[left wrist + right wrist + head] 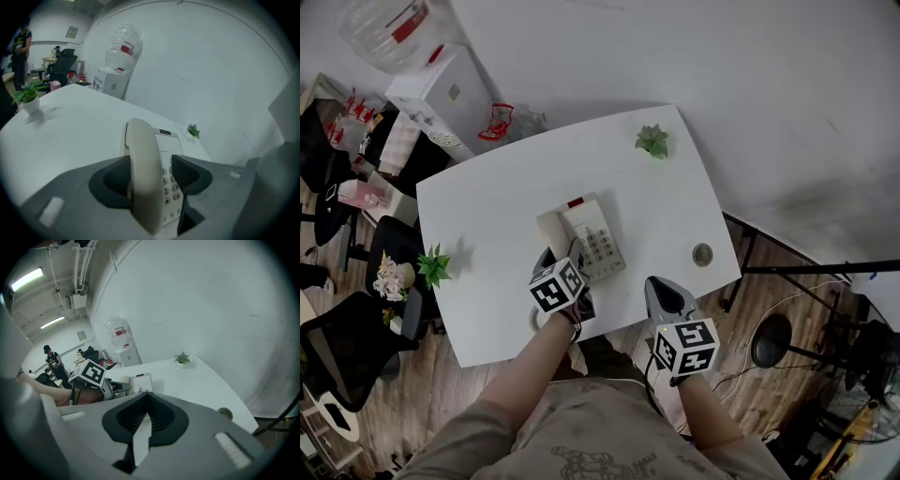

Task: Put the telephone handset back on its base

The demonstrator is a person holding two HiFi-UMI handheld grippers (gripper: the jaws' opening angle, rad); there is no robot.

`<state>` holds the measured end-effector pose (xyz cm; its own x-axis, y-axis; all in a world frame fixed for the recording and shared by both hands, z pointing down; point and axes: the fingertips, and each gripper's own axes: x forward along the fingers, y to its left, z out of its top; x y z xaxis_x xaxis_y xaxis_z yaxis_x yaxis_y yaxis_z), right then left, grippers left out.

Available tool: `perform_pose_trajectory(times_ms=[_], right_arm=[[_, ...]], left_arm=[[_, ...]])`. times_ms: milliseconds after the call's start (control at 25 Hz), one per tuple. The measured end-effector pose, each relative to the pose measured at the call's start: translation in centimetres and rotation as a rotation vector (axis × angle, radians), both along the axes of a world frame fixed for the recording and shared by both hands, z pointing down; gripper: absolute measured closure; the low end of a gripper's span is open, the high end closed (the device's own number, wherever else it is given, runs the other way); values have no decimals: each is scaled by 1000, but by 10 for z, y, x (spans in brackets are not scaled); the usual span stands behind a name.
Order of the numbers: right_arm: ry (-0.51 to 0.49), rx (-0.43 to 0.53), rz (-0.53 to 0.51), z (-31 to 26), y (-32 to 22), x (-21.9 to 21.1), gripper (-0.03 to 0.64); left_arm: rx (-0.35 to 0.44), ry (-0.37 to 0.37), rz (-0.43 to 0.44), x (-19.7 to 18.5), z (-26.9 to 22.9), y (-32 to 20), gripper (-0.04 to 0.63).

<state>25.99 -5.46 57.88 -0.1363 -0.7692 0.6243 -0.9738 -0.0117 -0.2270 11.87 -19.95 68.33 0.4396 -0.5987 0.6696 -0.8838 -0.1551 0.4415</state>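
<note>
The cream plastic telephone handset [553,232] lies along the left side of its white push-button base [596,240], near the middle of the white table [497,202], and it looks seated in its cradle. The left gripper [562,254] reaches in from the near side and straddles the near end of the handset. In the left gripper view the handset [143,173] stands between the jaws. The left jaw is right against it, while a strip of keypad shows between it and the right jaw, so the grip is released rather than pressing. The right gripper [662,285] hangs at the table's near edge, right of the base and apart from it. Its jaws are clenched together with nothing between them, as the right gripper view shows [148,401]. A small green plant in a white pot [652,141] stands at the far right of the table, and another small potted plant [434,266] at the near left. A round metal grommet [702,254] sits by the right edge. A white water dispenser with a clear bottle [441,89] stands beyond the far left corner.
</note>
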Motion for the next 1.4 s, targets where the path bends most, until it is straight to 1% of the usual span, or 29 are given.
perform_pose_trajectory(times_ms=[120, 280, 360, 440, 600, 680, 800, 920, 1000, 1080, 1160, 1240, 1400], right_arm=[[-11, 1, 1, 0, 0, -1, 591], [-17, -5, -1, 2, 1, -3, 591], [-18, -9, -5, 4, 1, -5, 591], [-20, -10, -10, 4, -1, -8, 591], [-15, 10, -32, -3, -9, -14, 591], [-11, 31, -50, -12, -15, -18, 591], [-4, 75, -78, -31, -28, -26, 591], [2, 134, -111, -58, -42, -36, 591], [6, 177, -137, -80, -51, -44, 591], [32, 226, -175, -103, -61, -53, 591], [83, 275, -221, -126, -69, -65, 591], [109, 322, -254, -149, -76, -78, 591], [81, 423, -269, -194, -84, -100, 591]], left_arm=[[-10, 33, -63, -1, 0, -3, 327], [0, 66, -92, -3, -1, -4, 325], [10, 64, -81, -6, -4, -5, 317], [36, 56, -51, -10, -12, -7, 297], [109, 48, 5, -23, -36, -14, 293], [152, 30, 31, -33, -52, -17, 293], [224, -3, 63, -51, -78, -21, 293], [306, -18, 66, -72, -109, -24, 298], [347, -25, 79, -84, -129, -23, 298], [381, -33, 96, -96, -149, -23, 305], [406, -40, 116, -107, -167, -21, 323], [420, -28, 138, -116, -185, -18, 337], [480, 7, 179, -133, -226, -12, 372]])
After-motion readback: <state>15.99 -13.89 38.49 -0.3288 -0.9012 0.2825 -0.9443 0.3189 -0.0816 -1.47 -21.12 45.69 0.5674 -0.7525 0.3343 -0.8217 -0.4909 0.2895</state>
